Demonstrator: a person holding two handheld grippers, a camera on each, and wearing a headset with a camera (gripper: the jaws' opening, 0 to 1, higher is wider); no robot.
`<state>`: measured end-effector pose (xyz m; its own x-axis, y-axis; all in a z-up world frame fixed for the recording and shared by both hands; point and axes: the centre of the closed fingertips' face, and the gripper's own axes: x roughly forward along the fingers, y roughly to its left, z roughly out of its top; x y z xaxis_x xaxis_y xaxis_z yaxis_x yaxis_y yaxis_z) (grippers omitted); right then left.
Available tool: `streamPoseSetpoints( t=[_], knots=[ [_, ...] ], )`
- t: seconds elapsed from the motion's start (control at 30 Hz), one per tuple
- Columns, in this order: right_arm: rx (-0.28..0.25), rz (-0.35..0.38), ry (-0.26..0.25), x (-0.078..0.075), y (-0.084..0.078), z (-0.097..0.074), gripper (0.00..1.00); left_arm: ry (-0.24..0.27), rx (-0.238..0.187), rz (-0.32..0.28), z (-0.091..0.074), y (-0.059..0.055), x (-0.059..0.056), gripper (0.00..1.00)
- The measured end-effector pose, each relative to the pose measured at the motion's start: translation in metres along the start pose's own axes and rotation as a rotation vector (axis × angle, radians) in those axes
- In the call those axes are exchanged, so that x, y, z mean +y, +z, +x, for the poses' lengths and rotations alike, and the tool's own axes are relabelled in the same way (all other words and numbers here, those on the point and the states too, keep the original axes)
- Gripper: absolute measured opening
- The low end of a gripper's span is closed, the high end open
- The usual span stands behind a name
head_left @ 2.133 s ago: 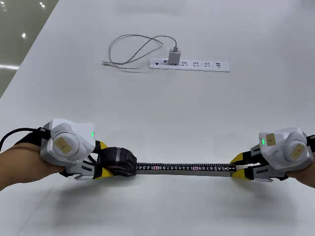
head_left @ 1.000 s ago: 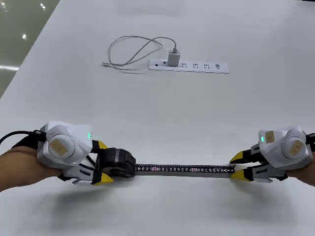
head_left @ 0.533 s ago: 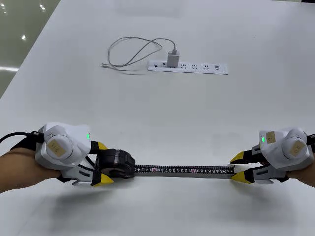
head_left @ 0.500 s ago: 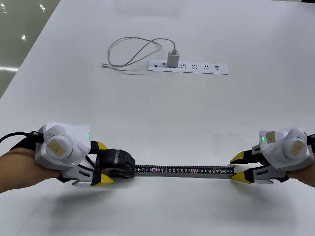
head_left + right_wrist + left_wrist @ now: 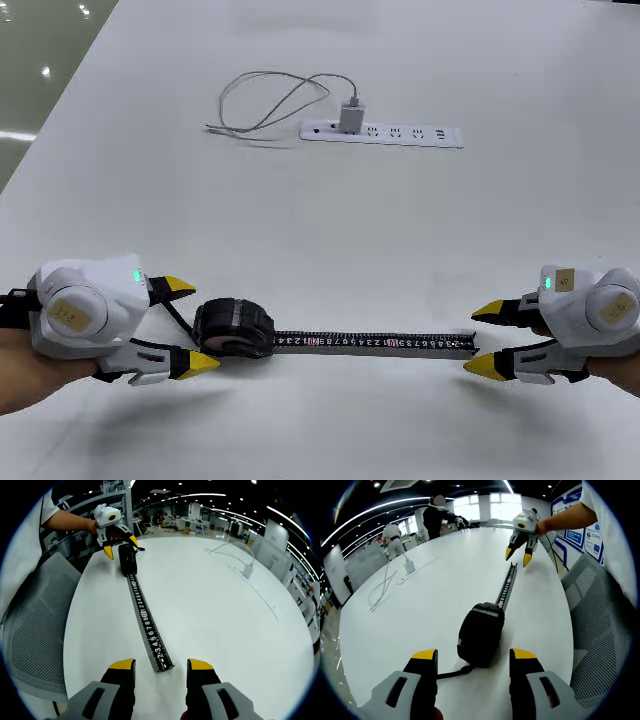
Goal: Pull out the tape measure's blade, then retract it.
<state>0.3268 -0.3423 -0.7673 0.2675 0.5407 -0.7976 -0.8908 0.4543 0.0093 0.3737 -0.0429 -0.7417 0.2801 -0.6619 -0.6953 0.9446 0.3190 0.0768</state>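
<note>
— Head view?
— Two tongs: left gripper (image 5: 190, 323) and right gripper (image 5: 482, 338), both spread wide and holding nothing. One tape measure (image 5: 235, 327) lies on the table (image 5: 330, 230), with its blade (image 5: 375, 343) out between them.
— Left gripper view?
— One case (image 5: 481, 632), just ahead of the parted jaws.
— Right gripper view?
— One blade tip, just ahead, clear of both jaws.

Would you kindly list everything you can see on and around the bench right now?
table: one, white, under everything.
tape case: one, black, near side of the table, at left.
blade: one, black with pale numbers, extended flat from the case toward the right.
power strip: one, white, far side of the table.
charger: one, white, plugged into the strip's left part.
cable: one, pale grey, looped left of the charger.
chair: one, grey mesh, beside the table.
left gripper: one, white with yellow tips, open, case just ahead of its tips.
right gripper: one, white with yellow tips, open, tips either side of the blade's end.
</note>
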Motion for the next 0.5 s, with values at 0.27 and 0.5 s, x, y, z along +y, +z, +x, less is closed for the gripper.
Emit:
streamPoseSetpoints(
  t=[0.27, 0.5],
  knots=[
    [-0.042, 0.048, -0.041, 0.006, 0.002, -0.009, 0.45, 0.042, -0.024, -0.055, -0.010, -0.003, -0.004, 0.58],
    [-0.060, 0.083, -0.078, 0.012, 0.001, -0.017, 0.53, 0.080, -0.039, -0.086, -0.020, -0.005, -0.003, 0.63]
  ],
)
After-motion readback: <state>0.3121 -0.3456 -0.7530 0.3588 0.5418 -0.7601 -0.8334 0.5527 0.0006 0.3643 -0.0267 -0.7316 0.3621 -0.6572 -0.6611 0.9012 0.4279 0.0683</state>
